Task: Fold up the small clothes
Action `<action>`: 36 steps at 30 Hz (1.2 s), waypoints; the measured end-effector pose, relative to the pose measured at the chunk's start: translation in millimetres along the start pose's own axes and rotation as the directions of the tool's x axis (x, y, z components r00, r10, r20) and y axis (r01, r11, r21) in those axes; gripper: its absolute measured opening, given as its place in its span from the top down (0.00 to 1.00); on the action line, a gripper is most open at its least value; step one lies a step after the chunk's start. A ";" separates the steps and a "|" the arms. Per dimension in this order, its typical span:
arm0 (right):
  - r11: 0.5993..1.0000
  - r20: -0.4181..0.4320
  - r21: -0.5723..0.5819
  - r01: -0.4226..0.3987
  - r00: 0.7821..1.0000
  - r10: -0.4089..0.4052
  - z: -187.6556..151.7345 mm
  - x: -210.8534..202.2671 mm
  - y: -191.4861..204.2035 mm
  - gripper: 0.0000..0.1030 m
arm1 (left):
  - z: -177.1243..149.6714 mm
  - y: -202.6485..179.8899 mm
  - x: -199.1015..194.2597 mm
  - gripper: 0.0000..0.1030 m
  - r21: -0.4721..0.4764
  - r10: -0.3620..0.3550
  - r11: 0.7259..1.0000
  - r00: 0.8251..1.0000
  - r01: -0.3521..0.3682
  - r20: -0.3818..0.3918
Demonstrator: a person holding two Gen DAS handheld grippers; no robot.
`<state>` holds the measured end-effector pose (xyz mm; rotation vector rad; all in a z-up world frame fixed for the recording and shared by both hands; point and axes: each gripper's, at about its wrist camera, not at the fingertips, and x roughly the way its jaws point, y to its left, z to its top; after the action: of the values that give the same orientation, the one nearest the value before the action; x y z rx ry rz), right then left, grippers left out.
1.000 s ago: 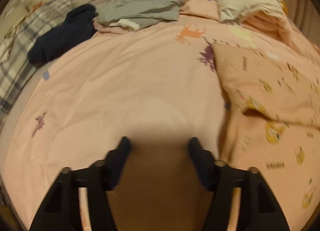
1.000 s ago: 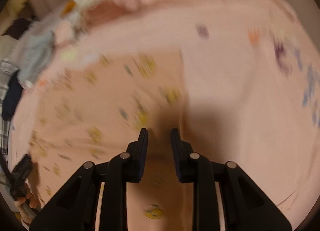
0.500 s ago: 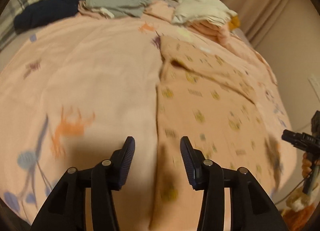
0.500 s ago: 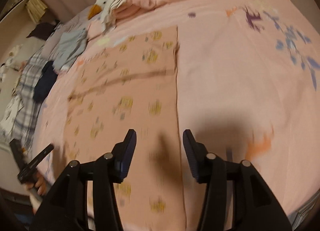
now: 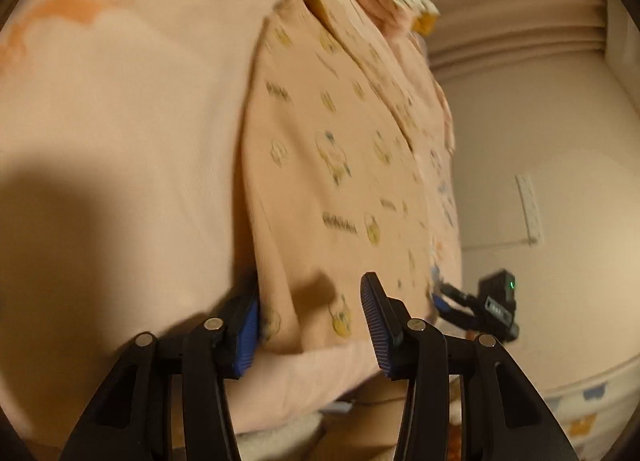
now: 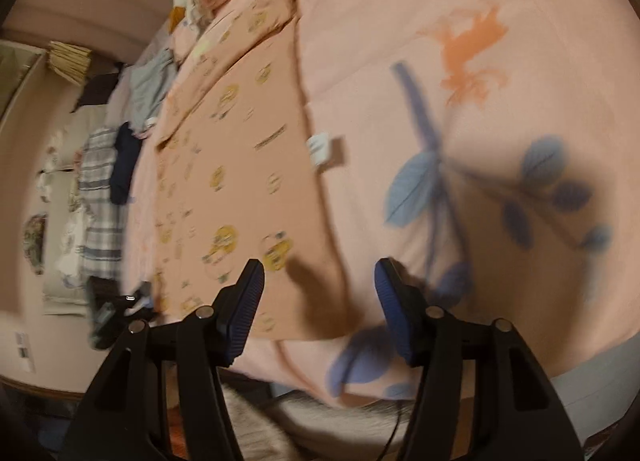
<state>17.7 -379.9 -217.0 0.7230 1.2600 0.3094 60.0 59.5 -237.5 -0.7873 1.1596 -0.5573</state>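
Left wrist: your left gripper (image 5: 310,325) is part open, empty, straddling the near corner of the peach garment (image 5: 332,165) flat on the bed cover (image 5: 120,121). Dip lower before closing.

Right wrist: right gripper (image 6: 320,301), jaws just widening, empty over the other near corner. Catch the hem only.

Both wrist views close, angled down, sharing printed garment (image 5: 340,165)
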 end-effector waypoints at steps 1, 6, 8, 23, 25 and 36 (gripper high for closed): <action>1.000 -0.016 -0.004 -0.013 1.000 0.013 -1.7 2.7 1.9 0.44 | -2.9 -2.3 -1.2 0.56 0.010 0.002 1.000 1.000 -0.002 0.020; 0.998 0.017 0.017 -0.055 0.998 0.055 -14.5 8.5 9.5 0.48 | -9.4 -9.9 2.0 0.56 -0.003 -0.015 1.000 0.999 0.016 0.031; 0.997 0.020 0.020 -0.078 0.997 0.077 -17.6 11.3 11.3 0.56 | -5.1 -15.6 5.6 0.56 0.005 0.010 1.000 0.999 -0.011 0.043; 0.990 0.161 -0.012 -0.139 0.977 0.139 -4.0 3.1 13.4 0.92 | 15.3 -38.1 9.1 0.95 0.055 0.220 0.971 0.957 -0.234 0.187; 0.984 0.213 -0.018 -0.176 0.961 0.176 5.2 -6.2 21.5 0.92 | 26.0 -40.4 4.7 0.95 0.028 0.168 0.984 0.967 -0.176 0.192; 0.983 0.317 -0.096 -0.153 0.932 0.176 151.8 -13.3 75.3 0.92 | 171.3 -87.1 5.9 0.95 0.014 0.088 0.995 0.934 -0.099 0.346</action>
<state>168.9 -380.8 -139.3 0.7861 0.8730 0.3540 225.0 45.0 -139.8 -0.7639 0.8560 -0.3391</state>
